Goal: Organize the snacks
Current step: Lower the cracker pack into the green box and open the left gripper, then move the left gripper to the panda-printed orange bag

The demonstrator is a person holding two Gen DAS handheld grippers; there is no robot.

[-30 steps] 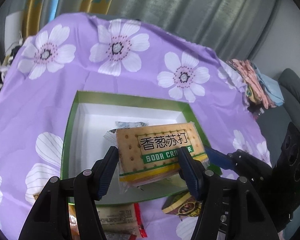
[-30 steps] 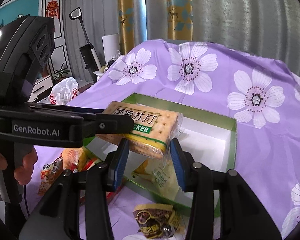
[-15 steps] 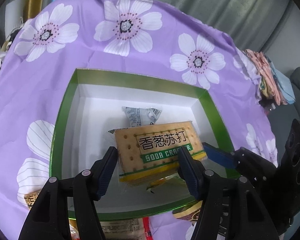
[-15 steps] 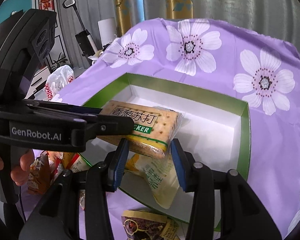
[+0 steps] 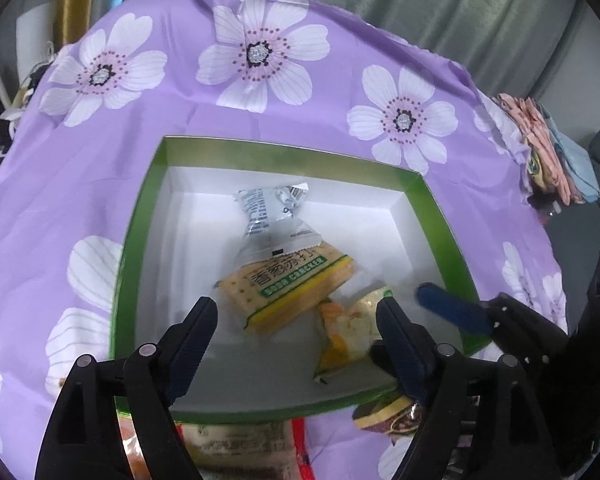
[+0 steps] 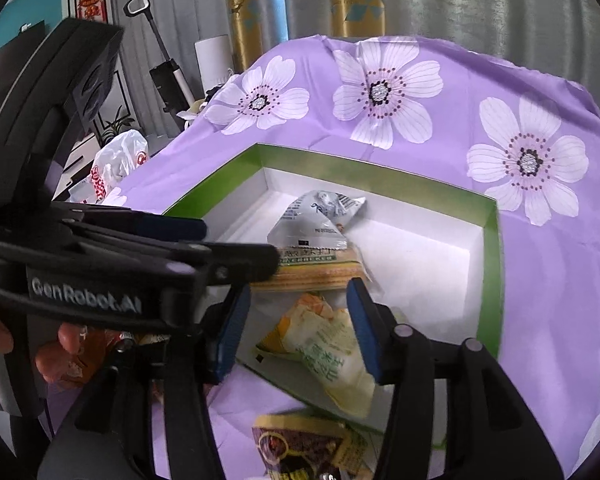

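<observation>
Three packets lie in the box (image 5: 140, 216); the cracker (image 5: 288, 292) rests at its middle. My left gripper (image 5: 296, 320) and right gripper (image 6: 296, 320) are wide, empty. Next I fetch the brown packet (image 6: 300, 448) outside the near edge.

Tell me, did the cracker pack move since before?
Yes. The cracker pack left the left gripper and dropped onto the green box floor.

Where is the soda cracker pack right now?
In the left wrist view, the cracker pack lies inside the green box, near its middle, partly under the white packet and left of the yellow packet.
</observation>
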